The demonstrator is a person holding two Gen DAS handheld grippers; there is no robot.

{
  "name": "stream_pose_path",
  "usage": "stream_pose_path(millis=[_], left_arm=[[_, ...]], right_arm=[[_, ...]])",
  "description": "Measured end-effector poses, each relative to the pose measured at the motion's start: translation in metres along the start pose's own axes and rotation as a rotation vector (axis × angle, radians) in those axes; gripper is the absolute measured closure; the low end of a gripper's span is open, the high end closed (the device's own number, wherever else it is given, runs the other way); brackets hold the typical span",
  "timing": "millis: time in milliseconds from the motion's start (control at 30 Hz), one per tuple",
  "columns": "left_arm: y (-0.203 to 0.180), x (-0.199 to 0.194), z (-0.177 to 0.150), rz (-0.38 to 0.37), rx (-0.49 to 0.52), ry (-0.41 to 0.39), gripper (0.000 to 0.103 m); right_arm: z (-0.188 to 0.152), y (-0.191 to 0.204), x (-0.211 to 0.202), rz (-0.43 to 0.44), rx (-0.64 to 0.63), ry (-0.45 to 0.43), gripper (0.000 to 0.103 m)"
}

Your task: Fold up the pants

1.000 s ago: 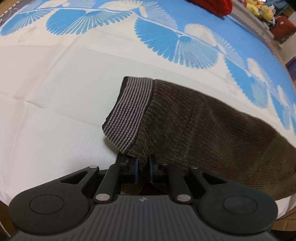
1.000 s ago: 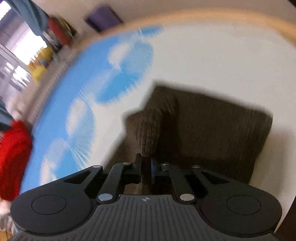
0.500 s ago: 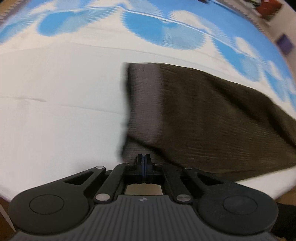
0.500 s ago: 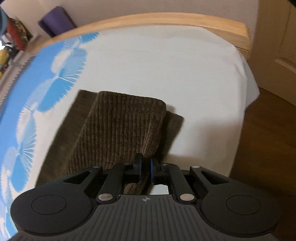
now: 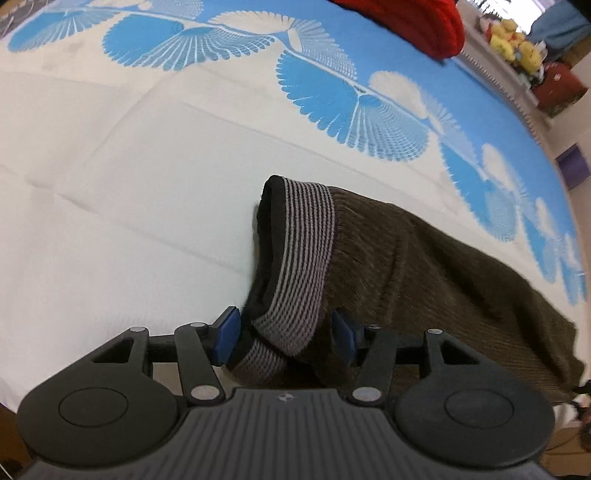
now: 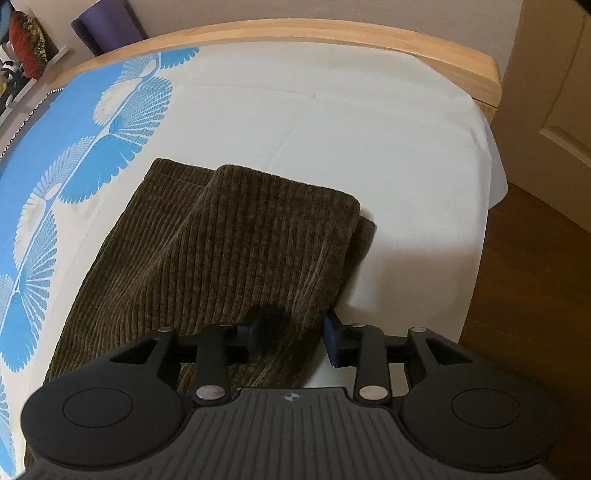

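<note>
Pants: I see the brown corduroy pants (image 5: pixel 424 266) lying folded on the bed (image 5: pixel 110 206), near its front edge, on the white part of the cover.
Waistband: the grey-striped waistband (image 5: pixel 299 258) forms the pants' left end in my left wrist view; its near corner sags between the pads of my left tool.
Leg ends: in my right wrist view the folded leg ends (image 6: pixel 280 229) lie in two layers, the upper one set slightly back from the lower, pointing toward the bed's far corner.
Left gripper: my left gripper (image 5: pixel 286 334) has its jaws opening; the waistband corner sits between the blue pads (image 5: pixel 226 334), which stand apart from the cloth.
Right gripper: my right gripper (image 6: pixel 291 338) has its jaws opening; the corduroy's near edge lies between them, released.
Bed cover: the blue fan-patterned band (image 6: pixel 48 206) runs just beyond the pants.
Footboard: a wooden rail (image 6: pixel 332 37) bounds the far edge.
Red item: a red fabric thing (image 5: pixel 413 22) lies at the cover's distant edge.
</note>
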State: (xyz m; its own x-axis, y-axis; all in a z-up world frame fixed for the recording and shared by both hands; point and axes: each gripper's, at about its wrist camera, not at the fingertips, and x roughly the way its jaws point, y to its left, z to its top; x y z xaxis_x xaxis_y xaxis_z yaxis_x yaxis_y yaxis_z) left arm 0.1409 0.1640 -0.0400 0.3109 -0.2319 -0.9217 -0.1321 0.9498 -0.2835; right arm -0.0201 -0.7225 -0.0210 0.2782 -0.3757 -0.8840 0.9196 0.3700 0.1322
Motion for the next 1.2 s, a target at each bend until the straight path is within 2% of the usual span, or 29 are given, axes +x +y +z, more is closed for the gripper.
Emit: stream_pose_path(millis=[33,67,133,200,267,300,333,367,400,433,467,500,533,600,633,700,767,833,900,933,1000,1033,1067,1100,1167,1200], left_arm=[[-0.004,0.003,0.001,0.009,0.010,-0.002,0.044],[-0.007,0.006,0.002,0.013,0.016,0.001,0.055],[-0.012,0.006,0.004,0.045,0.034,-0.020,0.072],[-0.018,0.001,0.007,0.063,0.050,-0.065,0.079],[-0.025,-0.014,0.012,0.051,0.039,-0.149,0.084],[-0.026,-0.027,0.015,0.021,0.023,-0.216,0.084],[-0.025,-0.039,0.017,-0.012,0.008,-0.280,0.084],[-0.024,-0.047,0.016,-0.016,0.008,-0.312,0.084],[-0.023,-0.049,0.015,0.009,0.020,-0.315,0.084],[-0.020,-0.045,0.013,0.037,0.027,-0.273,0.084],[-0.014,-0.036,0.010,0.054,0.020,-0.197,0.084],[-0.006,-0.026,0.006,0.047,0.000,-0.118,0.084],[-0.003,-0.021,0.002,0.047,0.008,-0.077,0.084],[-0.010,-0.019,-0.004,0.083,0.103,-0.072,0.084],[-0.013,-0.018,-0.007,0.104,0.141,-0.062,0.084],[-0.014,-0.015,-0.007,0.117,0.148,-0.039,0.084],[-0.013,-0.020,-0.004,0.099,0.138,-0.051,0.085],[-0.011,-0.026,-0.003,0.080,0.125,-0.062,0.085],[-0.010,-0.026,-0.002,0.087,0.120,-0.047,0.084],[-0.010,-0.026,-0.001,0.098,0.122,-0.032,0.081],[-0.013,-0.024,-0.001,0.152,0.146,-0.002,0.068],[-0.013,-0.025,-0.001,0.175,0.148,-0.005,0.052],[-0.012,-0.029,0.001,0.196,0.139,-0.038,0.045],[-0.011,-0.040,0.003,0.208,0.123,-0.109,0.045],[-0.013,-0.061,0.006,0.192,0.111,-0.244,0.045],[-0.017,-0.069,0.006,0.152,0.119,-0.295,0.045]], right_arm=[[0.001,-0.001,0.000,-0.002,0.006,-0.008,0.067],[0.003,-0.001,0.000,-0.008,0.013,-0.019,0.069],[0.005,-0.003,-0.003,-0.035,0.022,-0.054,0.092],[0.008,-0.003,-0.008,-0.008,0.039,-0.075,0.095],[0.013,0.002,-0.018,0.056,0.039,-0.122,0.096],[0.016,0.007,-0.027,0.116,0.037,-0.161,0.096],[0.020,0.012,-0.039,0.201,0.042,-0.221,0.097],[0.022,0.017,-0.056,0.279,0.038,-0.304,0.097],[0.022,0.023,-0.077,0.348,0.024,-0.399,0.097],[0.021,0.025,-0.091,0.385,0.017,-0.465,0.097],[0.019,0.025,-0.102,0.389,0.019,-0.514,0.097],[0.018,0.023,-0.103,0.343,0.026,-0.515,0.097],[0.018,0.019,-0.095,0.273,0.034,-0.464,0.097],[0.017,0.006,-0.059,0.121,0.054,-0.259,0.097],[0.016,-0.001,-0.044,0.069,0.066,-0.184,0.096],[0.014,-0.014,-0.021,0.023,0.078,-0.086,0.096],[0.012,-0.019,-0.017,0.013,0.083,-0.072,0.096],[0.013,-0.019,-0.021,0.043,0.091,-0.089,0.097],[0.014,-0.012,-0.030,0.076,0.065,-0.129,0.097],[0.014,-0.009,-0.029,0.055,0.036,-0.129,0.097],[0.012,-0.008,-0.015,-0.029,0.020,-0.059,0.095],[0.011,-0.013,-0.007,-0.048,0.034,-0.009,0.089],[0.011,-0.013,-0.003,-0.062,0.034,0.019,0.087],[0.011,-0.011,-0.003,-0.073,0.018,0.012,0.086],[0.013,-0.004,-0.013,-0.058,-0.039,-0.045,0.075],[0.014,0.000,-0.018,-0.046,-0.073,-0.075,0.059]])
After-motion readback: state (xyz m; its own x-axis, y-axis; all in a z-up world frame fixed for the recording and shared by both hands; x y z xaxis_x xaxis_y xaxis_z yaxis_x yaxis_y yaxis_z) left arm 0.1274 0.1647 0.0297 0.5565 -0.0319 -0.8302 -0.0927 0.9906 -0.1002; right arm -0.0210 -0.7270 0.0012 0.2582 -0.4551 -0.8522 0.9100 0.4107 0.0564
